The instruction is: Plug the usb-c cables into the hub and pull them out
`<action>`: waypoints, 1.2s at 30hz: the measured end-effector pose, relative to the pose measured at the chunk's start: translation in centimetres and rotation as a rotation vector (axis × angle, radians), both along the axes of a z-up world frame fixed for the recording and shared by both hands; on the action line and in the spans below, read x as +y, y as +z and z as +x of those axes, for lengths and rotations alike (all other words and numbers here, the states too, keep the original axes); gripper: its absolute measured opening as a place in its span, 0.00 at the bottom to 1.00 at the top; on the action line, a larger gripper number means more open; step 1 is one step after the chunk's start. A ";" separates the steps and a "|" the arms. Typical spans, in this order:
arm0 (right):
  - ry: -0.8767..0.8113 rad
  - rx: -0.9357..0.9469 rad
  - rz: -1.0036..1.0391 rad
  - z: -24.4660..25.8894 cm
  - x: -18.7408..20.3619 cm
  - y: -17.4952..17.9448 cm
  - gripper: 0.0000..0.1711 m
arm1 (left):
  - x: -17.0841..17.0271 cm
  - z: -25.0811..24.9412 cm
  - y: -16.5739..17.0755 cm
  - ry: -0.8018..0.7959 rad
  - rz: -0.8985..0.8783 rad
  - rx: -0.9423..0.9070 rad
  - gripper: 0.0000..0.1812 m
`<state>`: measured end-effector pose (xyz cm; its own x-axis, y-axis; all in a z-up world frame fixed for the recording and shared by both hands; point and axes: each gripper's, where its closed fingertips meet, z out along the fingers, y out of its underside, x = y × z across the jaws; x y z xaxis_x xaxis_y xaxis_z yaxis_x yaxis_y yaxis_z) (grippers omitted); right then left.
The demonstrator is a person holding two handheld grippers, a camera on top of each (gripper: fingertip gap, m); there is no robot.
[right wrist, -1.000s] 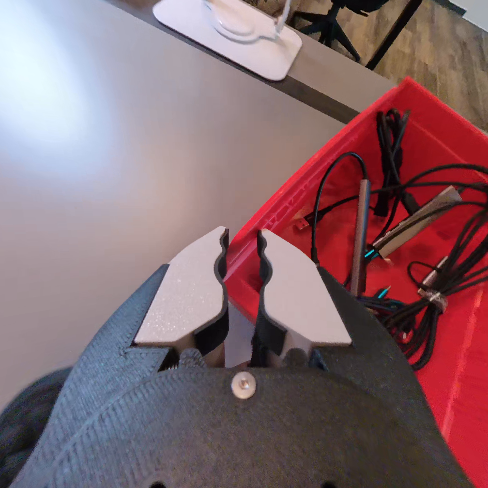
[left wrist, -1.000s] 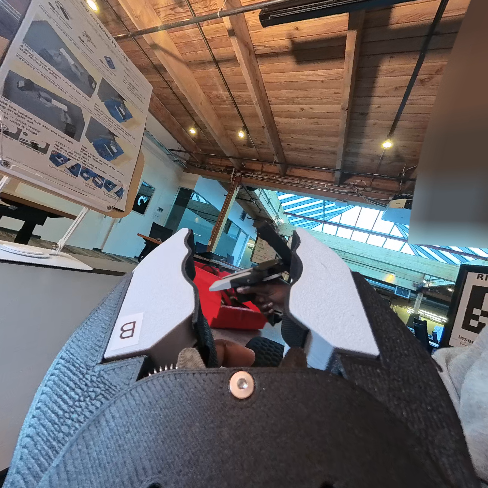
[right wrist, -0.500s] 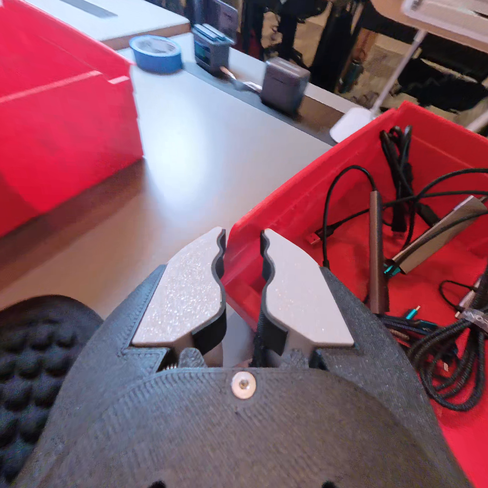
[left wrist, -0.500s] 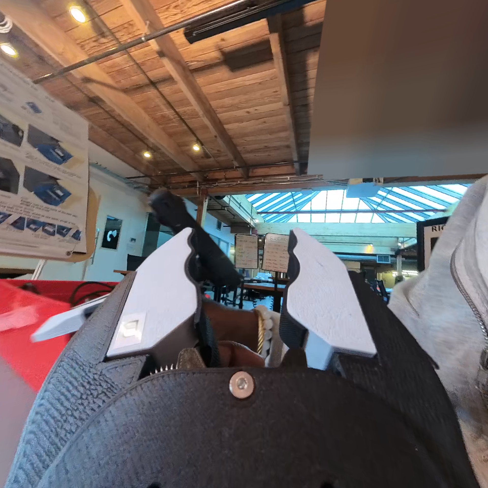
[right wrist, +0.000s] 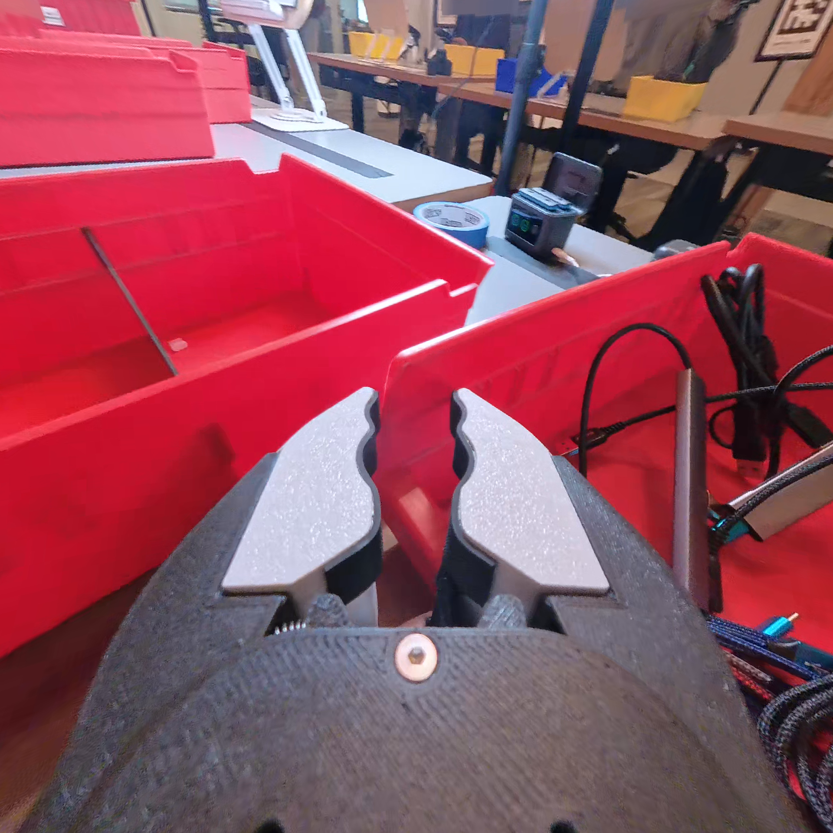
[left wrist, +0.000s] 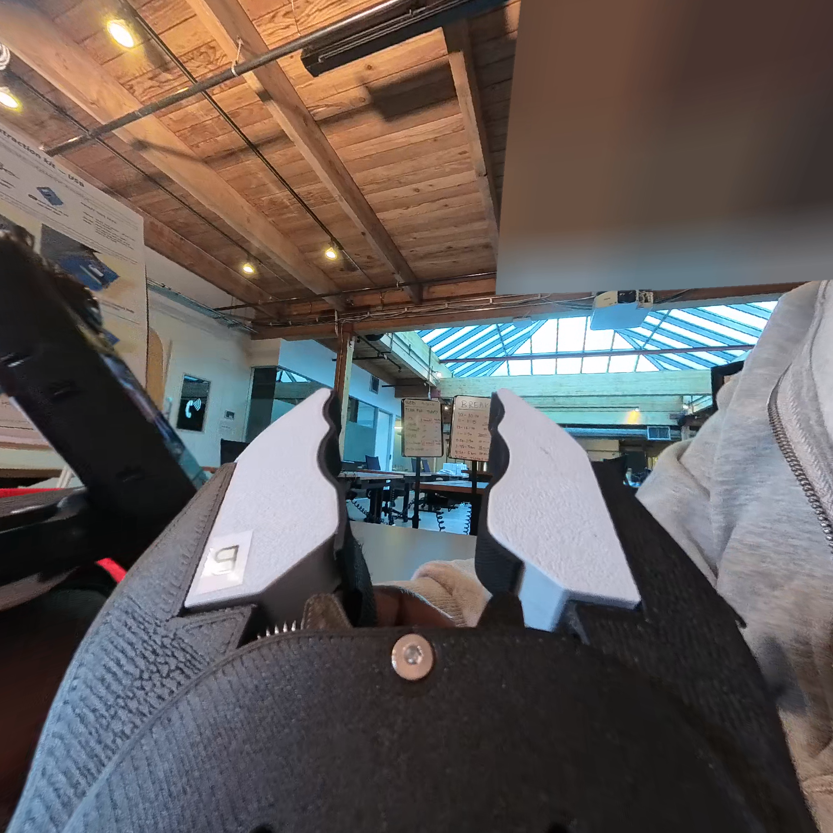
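In the right wrist view, a red bin (right wrist: 541, 351) at the right holds a slim grey hub (right wrist: 687, 473), a second silver hub (right wrist: 793, 500) and a tangle of black, blue and braided cables (right wrist: 757, 360). My right gripper (right wrist: 414, 405) is open by a narrow gap and empty, just over the near-left wall of that bin. My left gripper (left wrist: 412, 414) is open and empty, tilted up toward the ceiling; no hub or cable shows in its view. The other gripper's black body (left wrist: 81, 405) shows at its left.
An empty red bin (right wrist: 225, 324) with a divider sits at the left, more red bins behind it. A blue tape roll (right wrist: 450, 221) and a small dark device (right wrist: 541, 225) stand on the grey table beyond. A person's grey zipped sleeve (left wrist: 743, 496) is at the right.
The right gripper has swung left and tilted up, so the empty red bin now fills its left side; its jaws are slightly wider. The left gripper has turned right, away from the poster.
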<state>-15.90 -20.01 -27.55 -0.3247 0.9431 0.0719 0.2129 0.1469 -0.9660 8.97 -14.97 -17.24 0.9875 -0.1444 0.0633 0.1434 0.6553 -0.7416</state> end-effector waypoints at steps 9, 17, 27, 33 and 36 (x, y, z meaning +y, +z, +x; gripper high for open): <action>0.175 0.064 0.008 1.0 -2.3 0.2 0.16 | 0.3 0.0 -0.2 0.029 -0.022 0.004 0.34; 0.257 0.310 -0.176 4.3 -2.6 5.7 0.32 | -7.6 -2.9 7.0 0.397 -0.151 0.096 0.33; 0.617 0.088 -0.231 12.1 -11.9 3.8 0.73 | -33.2 -18.7 -7.6 1.298 -0.748 -0.619 0.38; 0.347 0.249 -0.057 12.0 -10.5 3.9 0.63 | -33.5 -19.5 -9.7 1.396 -0.758 -0.512 0.07; 0.282 0.204 -0.094 11.0 -9.5 3.6 0.63 | -31.4 -17.4 -10.0 1.112 -0.916 -0.582 0.03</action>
<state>-4.87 -29.50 -23.99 -0.5606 0.8242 0.0795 -0.0223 0.0809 -0.9965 -8.44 -46.33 -27.25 0.3764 0.9191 0.1163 0.3101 -0.0067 -0.9507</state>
